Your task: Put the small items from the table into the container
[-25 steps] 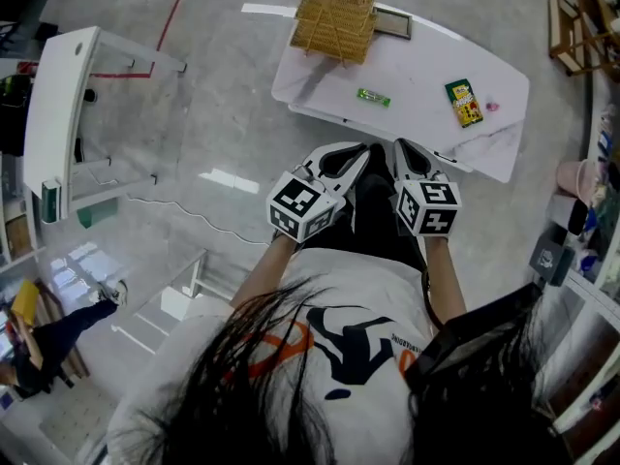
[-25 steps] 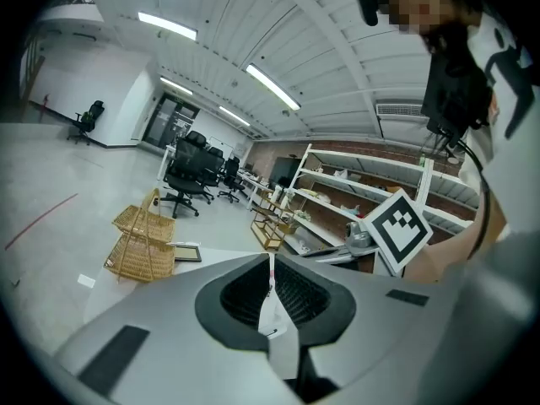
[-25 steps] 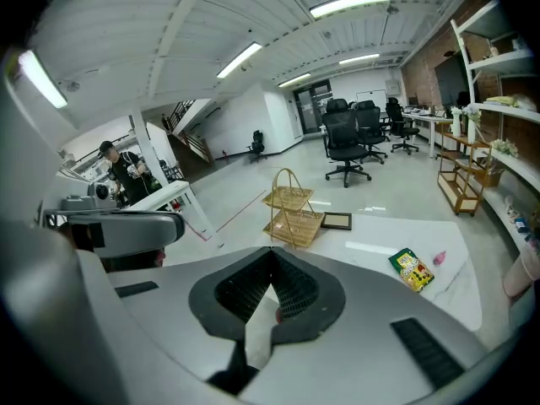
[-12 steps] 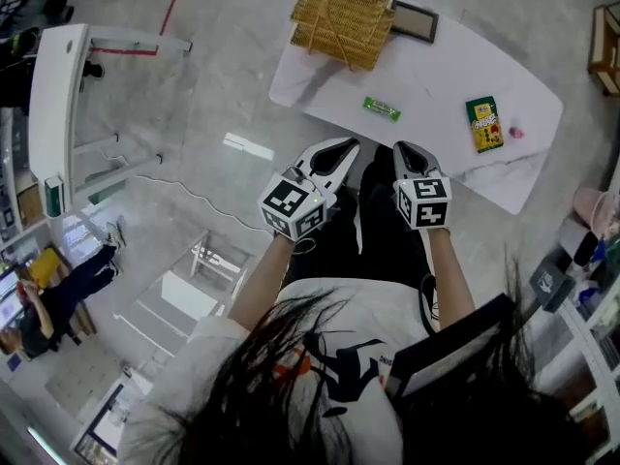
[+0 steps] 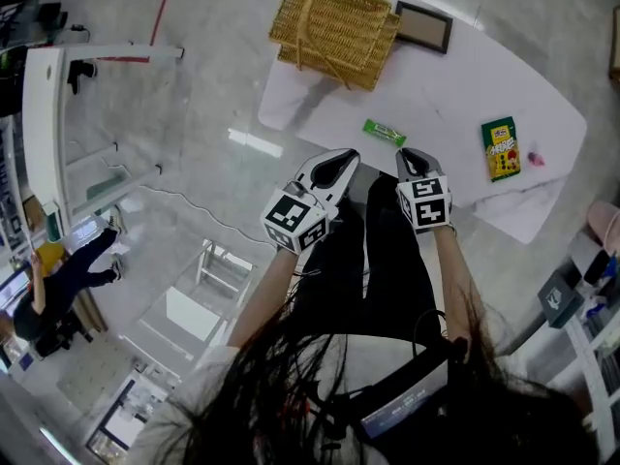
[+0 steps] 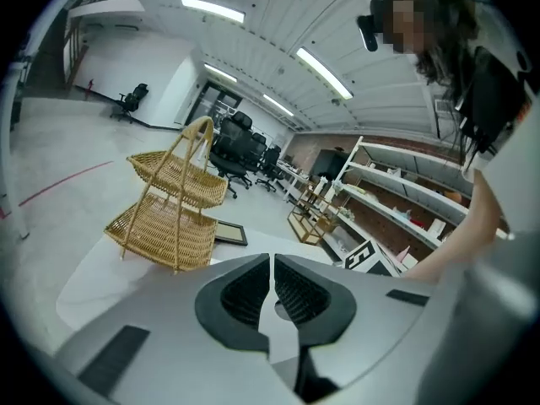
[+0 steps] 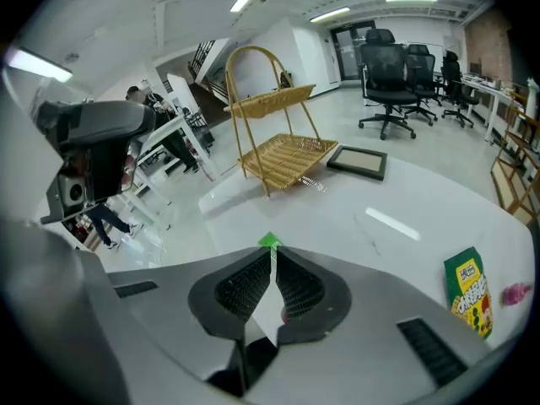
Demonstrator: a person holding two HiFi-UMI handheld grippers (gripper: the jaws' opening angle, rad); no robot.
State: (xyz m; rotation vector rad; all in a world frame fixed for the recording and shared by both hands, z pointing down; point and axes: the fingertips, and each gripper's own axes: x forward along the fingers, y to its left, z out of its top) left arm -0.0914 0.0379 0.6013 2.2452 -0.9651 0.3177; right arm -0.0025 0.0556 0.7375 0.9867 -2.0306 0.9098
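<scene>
Tongs closed, empty: left tongs [image 5: 341, 156], right tongs [image 5: 411, 153].

basket [image 5: 334, 29] left of frame [image 5: 423, 27], on table [image 5: 455, 95]

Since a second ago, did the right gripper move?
Yes. In the head view, the right gripper has come closer to the green packet on the white table.
</scene>
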